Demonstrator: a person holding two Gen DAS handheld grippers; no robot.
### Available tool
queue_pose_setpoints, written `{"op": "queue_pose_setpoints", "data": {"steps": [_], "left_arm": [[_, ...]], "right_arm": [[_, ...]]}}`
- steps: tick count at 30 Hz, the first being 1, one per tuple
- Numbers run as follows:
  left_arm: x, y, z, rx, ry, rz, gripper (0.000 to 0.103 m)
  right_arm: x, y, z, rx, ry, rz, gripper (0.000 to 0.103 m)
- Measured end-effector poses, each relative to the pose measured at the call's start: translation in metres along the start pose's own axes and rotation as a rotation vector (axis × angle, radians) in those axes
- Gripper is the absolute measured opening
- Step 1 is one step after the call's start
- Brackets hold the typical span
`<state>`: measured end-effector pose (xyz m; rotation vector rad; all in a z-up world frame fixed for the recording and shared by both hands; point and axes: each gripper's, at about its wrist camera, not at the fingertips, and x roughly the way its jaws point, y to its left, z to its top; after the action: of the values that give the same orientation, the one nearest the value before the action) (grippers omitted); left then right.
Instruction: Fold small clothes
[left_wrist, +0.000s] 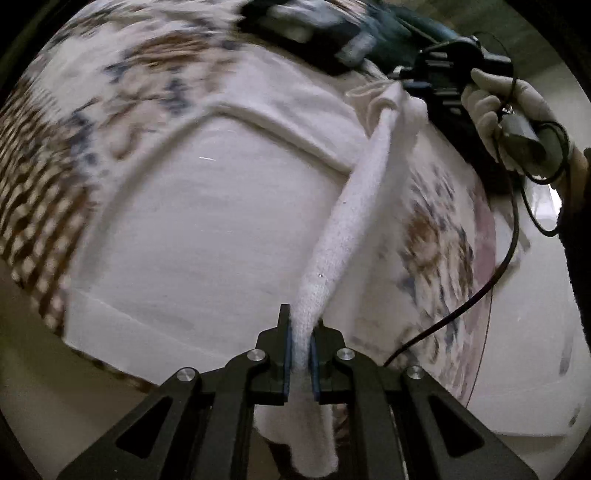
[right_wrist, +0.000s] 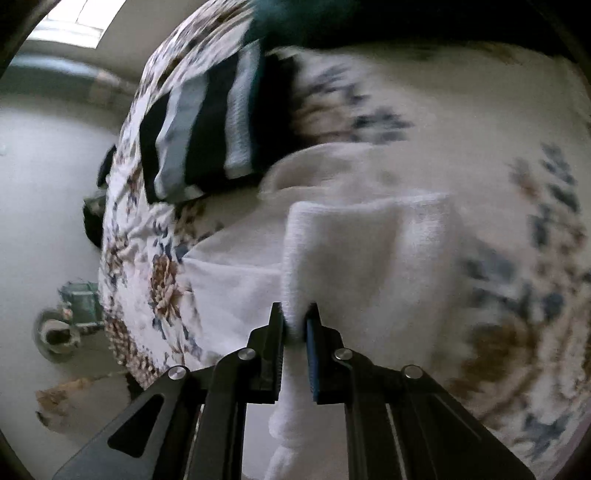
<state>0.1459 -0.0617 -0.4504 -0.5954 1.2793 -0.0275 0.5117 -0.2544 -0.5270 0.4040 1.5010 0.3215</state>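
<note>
The left tool (left_wrist: 300, 341) is black, with blue pads and shiny round screws. A black cable (left_wrist: 480, 291) runs beside it. The hand (left_wrist: 517, 122) wears a pale glove.

White knit garment (left_wrist: 354, 206), brown-and-blue floral bedspread (right_wrist: 147, 266), black-and-grey striped cloth (right_wrist: 207, 122).

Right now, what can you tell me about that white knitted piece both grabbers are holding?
The white knit garment looks soft and ribbed. The left gripper and right gripper each pinch a bunched edge, stretching a taut band between them. The rest lies spread on the floral bedspread, near a striped folded cloth.
</note>
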Motion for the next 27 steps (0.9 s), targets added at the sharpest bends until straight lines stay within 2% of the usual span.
{"op": "queue_pose_setpoints", "data": {"steps": [4,8,11,14,16,17,19,20,21,22,23,24,27], "left_arm": [[0.001,0.062,0.019,-0.066,-0.012,0.021,0.006],[0.012,0.119,0.029,-0.148,0.004,0.028,0.006],[0.018,0.150,0.025,-0.215,0.019,0.008,0.006],[0.031,0.162,0.030,-0.203,0.043,0.008,0.007],[0.041,0.179,0.031,-0.212,0.110,-0.025,0.013],[0.041,0.181,0.031,-0.223,0.128,-0.038,0.020],[0.035,0.198,0.028,-0.243,0.153,-0.078,0.022],[0.028,0.203,0.025,-0.246,0.158,-0.079,0.023],[0.021,0.210,0.022,-0.252,0.168,-0.079,0.026],[0.014,0.217,0.020,-0.260,0.175,-0.068,0.033],[0.009,0.220,0.019,-0.266,0.174,-0.052,0.049],[0.003,0.225,0.019,-0.275,0.166,-0.034,0.054],[-0.007,0.227,0.022,-0.284,0.170,-0.054,0.054]], "right_arm": [[0.084,0.087,0.017,-0.062,0.045,-0.089,0.011],[0.138,0.133,0.018,-0.103,0.071,-0.160,0.011],[0.161,0.153,0.016,-0.117,0.074,-0.197,0.011],[0.181,0.161,0.014,-0.116,0.079,-0.223,0.011],[0.194,0.161,0.015,-0.103,0.098,-0.237,0.012],[0.200,0.161,0.017,-0.101,0.119,-0.238,0.013],[0.198,0.159,0.016,-0.101,0.126,-0.210,0.021],[0.188,0.157,0.013,-0.099,0.129,-0.168,0.031],[0.179,0.154,0.008,-0.093,0.130,-0.141,0.045],[0.169,0.150,0.001,-0.087,0.128,-0.117,0.052],[0.152,0.143,-0.011,-0.082,0.117,-0.089,0.057],[0.136,0.135,-0.024,-0.083,0.110,-0.069,0.057],[0.094,0.100,-0.079,-0.086,0.112,-0.082,0.057]]}}
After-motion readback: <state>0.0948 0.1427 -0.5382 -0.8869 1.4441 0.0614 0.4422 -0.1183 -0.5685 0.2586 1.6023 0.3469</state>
